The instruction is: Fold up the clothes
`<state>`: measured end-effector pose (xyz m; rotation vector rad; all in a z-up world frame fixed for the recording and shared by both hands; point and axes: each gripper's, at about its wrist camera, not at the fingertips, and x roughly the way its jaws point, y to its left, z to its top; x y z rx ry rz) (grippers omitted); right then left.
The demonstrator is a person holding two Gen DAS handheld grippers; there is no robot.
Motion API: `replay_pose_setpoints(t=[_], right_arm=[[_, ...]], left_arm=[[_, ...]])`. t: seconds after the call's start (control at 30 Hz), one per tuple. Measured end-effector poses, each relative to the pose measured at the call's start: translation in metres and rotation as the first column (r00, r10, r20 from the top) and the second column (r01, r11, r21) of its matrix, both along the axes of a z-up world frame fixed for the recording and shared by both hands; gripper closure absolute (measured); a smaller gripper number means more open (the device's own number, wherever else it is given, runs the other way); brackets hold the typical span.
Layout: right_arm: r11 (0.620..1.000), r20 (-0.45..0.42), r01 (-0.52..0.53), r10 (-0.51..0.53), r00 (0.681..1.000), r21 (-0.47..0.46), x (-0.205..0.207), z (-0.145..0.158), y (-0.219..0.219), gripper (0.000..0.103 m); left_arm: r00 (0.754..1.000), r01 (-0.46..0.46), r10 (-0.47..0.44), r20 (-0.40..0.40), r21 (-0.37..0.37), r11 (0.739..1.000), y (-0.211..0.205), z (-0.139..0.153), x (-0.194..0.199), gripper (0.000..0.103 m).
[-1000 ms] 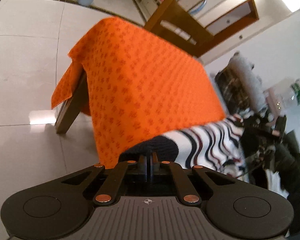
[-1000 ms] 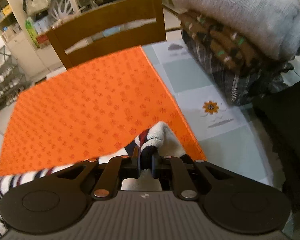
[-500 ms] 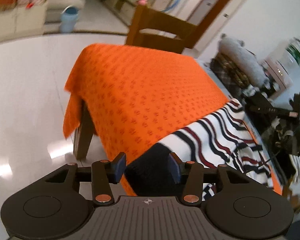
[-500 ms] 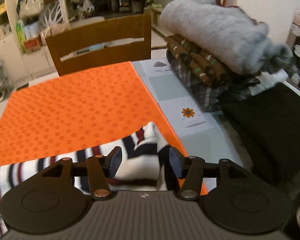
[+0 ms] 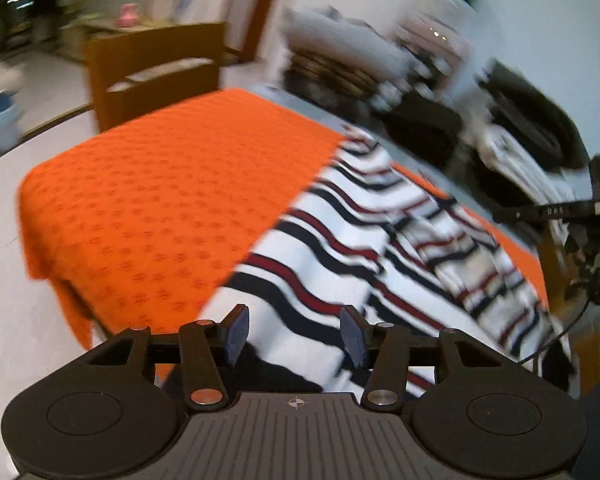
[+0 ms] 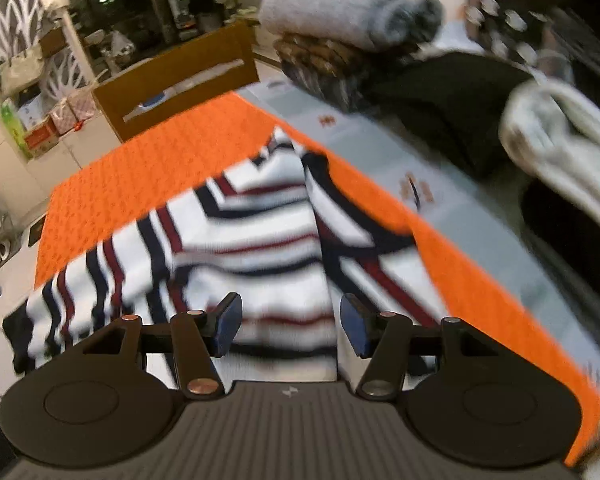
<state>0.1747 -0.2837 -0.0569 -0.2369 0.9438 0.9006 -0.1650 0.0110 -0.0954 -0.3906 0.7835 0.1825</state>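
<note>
A white garment with navy and red stripes [image 5: 364, 248] lies spread on the orange cloth [image 5: 160, 192] that covers the table. It also shows in the right wrist view [image 6: 252, 240], with a fold running down its middle. My left gripper [image 5: 294, 338] is open and empty, raised above the garment's near left edge. My right gripper [image 6: 290, 330] is open and empty, raised above the garment's near right part. Both views are blurred by motion.
A wooden chair [image 6: 180, 80] stands at the table's far side. A stack of folded clothes [image 6: 340, 28] topped by a grey one sits at the far right, with a black garment [image 6: 452, 100] and a white one [image 6: 560, 152] beside it. The orange cloth [image 6: 140, 176] hangs over the left edge.
Both grippers opened and let go of the striped garment, then pulled back and up. The garment now lies flat on the orange cloth.
</note>
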Motion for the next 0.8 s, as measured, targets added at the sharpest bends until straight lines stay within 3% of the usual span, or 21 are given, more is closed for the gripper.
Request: replay_pose_setpoints(t=[0.1, 0.3, 0.4, 0.53, 0.6, 0.67, 0.73, 0.77, 0.8], right_arm=[[0.999, -0.030, 0.044, -0.044, 0.999, -0.015, -0.022, -0.009, -0.032, 0.040], [0.996, -0.096, 0.075, -0.079, 0.992, -0.039, -0.051, -0.029, -0.066, 0.035], [0.995, -0.113, 0.081, -0.087, 0.990, -0.055, -0.060, -0.040, -0.072, 0.035], [0.993, -0.127, 0.097, -0.105, 0.986, -0.067, -0.065, -0.051, -0.075, 0.035], [0.991, -0.135, 0.111, -0.120, 0.984, -0.071, -0.063, -0.055, -0.077, 0.035], [0.990, -0.154, 0.122, -0.131, 0.979, -0.064, -0.061, -0.058, -0.079, 0.037], [0.990, -0.173, 0.132, -0.139, 0.975, -0.056, -0.062, -0.058, -0.079, 0.058], [0.989, -0.179, 0.136, -0.144, 0.973, -0.055, -0.061, -0.058, -0.078, 0.083], [0.989, -0.188, 0.142, -0.149, 0.971, -0.051, -0.061, -0.057, -0.078, 0.095]], left_arm=[[0.994, 0.102, -0.101, -0.047, 0.021, 0.995, -0.011, -0.008, 0.010, 0.051], [0.963, 0.231, -0.219, -0.157, 0.064, 0.971, -0.031, -0.031, 0.023, 0.051], [0.946, 0.271, -0.246, -0.213, 0.099, 0.957, -0.041, -0.044, 0.026, 0.051], [0.940, 0.293, -0.252, -0.230, 0.164, 0.942, -0.050, -0.048, 0.024, 0.051], [0.943, 0.289, -0.246, -0.223, 0.188, 0.939, -0.051, -0.046, 0.023, 0.062], [0.948, 0.280, -0.237, -0.210, 0.205, 0.938, -0.051, -0.044, 0.021, 0.063], [0.946, 0.285, -0.240, -0.217, 0.206, 0.936, -0.051, -0.045, 0.021, 0.069], [0.945, 0.289, -0.243, -0.221, 0.210, 0.934, -0.051, -0.046, 0.020, 0.081], [0.945, 0.291, -0.244, -0.219, 0.222, 0.930, -0.052, -0.046, 0.019, 0.095]])
